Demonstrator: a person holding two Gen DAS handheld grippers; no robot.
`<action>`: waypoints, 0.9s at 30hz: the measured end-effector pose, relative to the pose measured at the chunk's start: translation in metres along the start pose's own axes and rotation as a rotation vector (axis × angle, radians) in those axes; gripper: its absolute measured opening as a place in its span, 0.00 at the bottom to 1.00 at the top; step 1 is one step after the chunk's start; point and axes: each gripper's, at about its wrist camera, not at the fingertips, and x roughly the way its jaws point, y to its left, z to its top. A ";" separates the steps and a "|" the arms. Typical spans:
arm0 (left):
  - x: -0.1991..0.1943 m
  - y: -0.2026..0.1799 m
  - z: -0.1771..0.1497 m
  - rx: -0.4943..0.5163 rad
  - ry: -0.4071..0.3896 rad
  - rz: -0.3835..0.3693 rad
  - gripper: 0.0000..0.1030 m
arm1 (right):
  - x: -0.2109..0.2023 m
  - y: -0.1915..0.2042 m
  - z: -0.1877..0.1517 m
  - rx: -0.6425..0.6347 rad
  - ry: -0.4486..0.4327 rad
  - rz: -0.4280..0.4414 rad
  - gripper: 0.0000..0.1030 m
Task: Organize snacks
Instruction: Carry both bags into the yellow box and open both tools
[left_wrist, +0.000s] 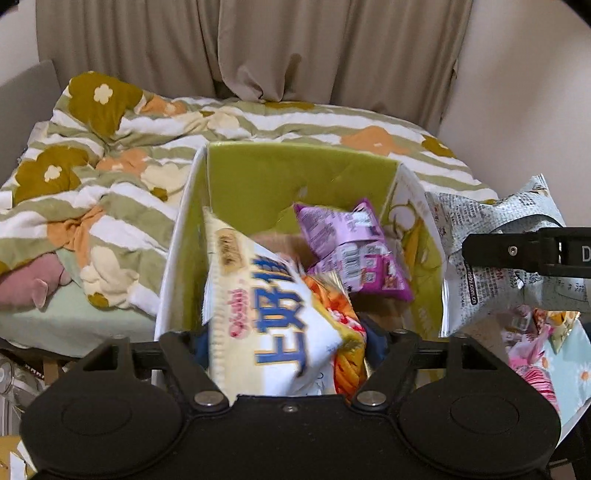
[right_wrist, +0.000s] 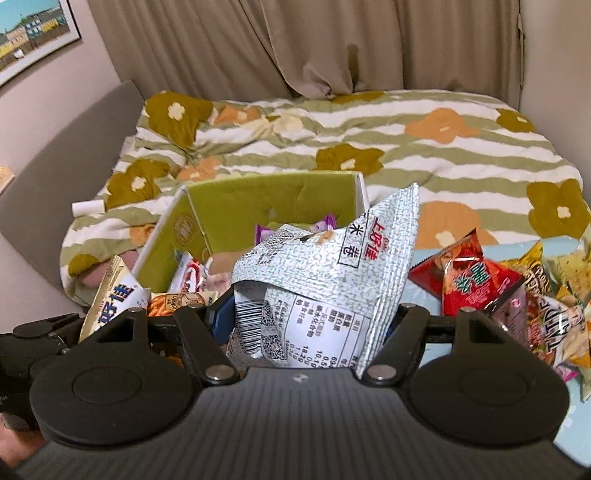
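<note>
Left fingers (left_wrist: 284, 354) spread around white blue-lettered bag (left_wrist: 273, 314) — blurred, right fingers (right_wrist: 310, 325) clamping crinkled grey-speckled bag (right_wrist: 332, 266)

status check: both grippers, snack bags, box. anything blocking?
Left gripper open, white-and-yellow bag dropping into green box. Right gripper shut on silver bag. Box filling; nothing blocking.

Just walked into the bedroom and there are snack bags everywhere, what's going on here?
Someone is sorting snacks into a green-lined cardboard box on the bed. The left hand-held gripper is over the box with a white-and-yellow snack bag with blue lettering between its open jaws; it looks just released. The right hand-held gripper is closed on a crinkled silver-grey snack bag near the box. A purple packet is already inside, and more bags wait alongside.
</note>
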 end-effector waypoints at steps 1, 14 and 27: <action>0.001 0.001 -0.001 -0.001 0.006 0.002 0.94 | 0.003 0.001 0.000 0.001 0.009 -0.003 0.83; -0.028 0.013 -0.013 -0.057 -0.026 0.022 0.99 | 0.014 0.016 -0.002 -0.042 0.070 0.052 0.84; -0.049 -0.003 -0.013 -0.020 -0.085 0.084 0.99 | 0.049 0.019 0.008 -0.031 0.126 0.150 0.86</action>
